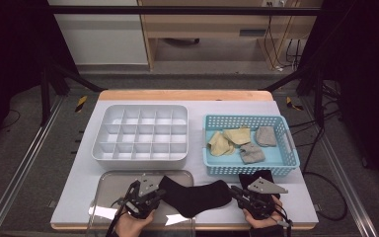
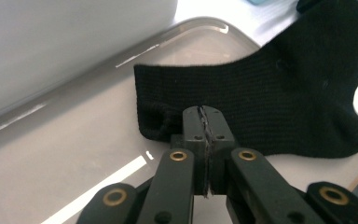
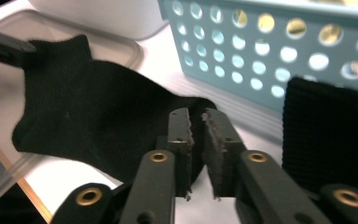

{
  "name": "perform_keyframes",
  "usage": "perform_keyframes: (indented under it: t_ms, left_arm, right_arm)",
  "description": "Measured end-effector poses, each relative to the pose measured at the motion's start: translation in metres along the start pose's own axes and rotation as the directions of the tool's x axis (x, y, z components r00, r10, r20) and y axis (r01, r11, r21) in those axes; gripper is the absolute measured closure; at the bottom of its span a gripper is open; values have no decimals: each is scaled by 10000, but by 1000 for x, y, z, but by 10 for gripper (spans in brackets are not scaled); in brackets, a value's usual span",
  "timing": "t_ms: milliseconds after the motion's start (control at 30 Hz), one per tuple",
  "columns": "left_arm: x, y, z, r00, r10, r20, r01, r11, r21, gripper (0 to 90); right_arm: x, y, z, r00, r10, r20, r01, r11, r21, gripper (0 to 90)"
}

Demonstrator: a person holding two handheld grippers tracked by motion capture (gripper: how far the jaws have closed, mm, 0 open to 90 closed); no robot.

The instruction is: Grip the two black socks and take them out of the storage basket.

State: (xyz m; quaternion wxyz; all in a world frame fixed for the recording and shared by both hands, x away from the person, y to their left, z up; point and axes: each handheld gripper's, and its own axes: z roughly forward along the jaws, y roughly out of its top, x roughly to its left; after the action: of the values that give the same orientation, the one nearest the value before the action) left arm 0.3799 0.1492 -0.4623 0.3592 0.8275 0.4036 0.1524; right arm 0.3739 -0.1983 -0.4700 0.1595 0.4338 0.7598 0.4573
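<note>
- A black knitted sock (image 1: 197,196) is seen lying flat at the near edge of a white table (image 1: 286,197), between two hand-held grippers.
- The sock's cuff end rests on a clear, shallow plastic tray (image 1: 109,183); its toe end lies on the bare table, towards the right.
- The left gripper (image 1: 154,196) is held at the cuff end. In the left gripper view its jaws are pressed together, and the cuff edge of the sock (image 2: 261,100) is pinched between them.
- The right gripper (image 1: 238,191) is held at the toe end. In the right gripper view its jaws stand slightly apart, with a narrow gap between the pads; the toe of the sock (image 3: 88,121) lies just in front of them, and no grip on it can be made out.
- A second black sock (image 1: 256,178) lies just behind the right gripper, against a light blue perforated plastic basket (image 1: 249,170).
- Yellow and grey socks (image 1: 239,140) are held inside that basket.
- A white plastic organiser with many square compartments (image 1: 140,133) sits to the left of the basket, behind the tray.
</note>
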Motion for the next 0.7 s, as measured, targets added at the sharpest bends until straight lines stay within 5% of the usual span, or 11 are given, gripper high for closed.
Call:
perform_keyframes:
  t_ms: [300, 500, 567, 700]
  left_arm:
    - [13, 5, 4, 9980, -420, -464, 408, 9988, -262, 664]
    - [23, 1, 12, 9957, -872, -310, 871, 9962, -58, 751]
    - [23, 1, 11, 9956, -874, -332, 873, 9962, -58, 820]
    - [21, -1, 7, 9961, -862, -184, 861, 9963, -46, 867]
  right_arm:
    - [-3, 4, 18, 9992, -118, 383, 102, 9991, 414, 720]
    - [-5, -1, 33, 9981, -297, 543, 237, 9940, 1071, 786]
    - [-5, 0, 32, 9989, -212, 427, 165, 9941, 1068, 866]
    - [-4, 1, 23, 9979, -148, 632, 81, 9943, 1060, 874]
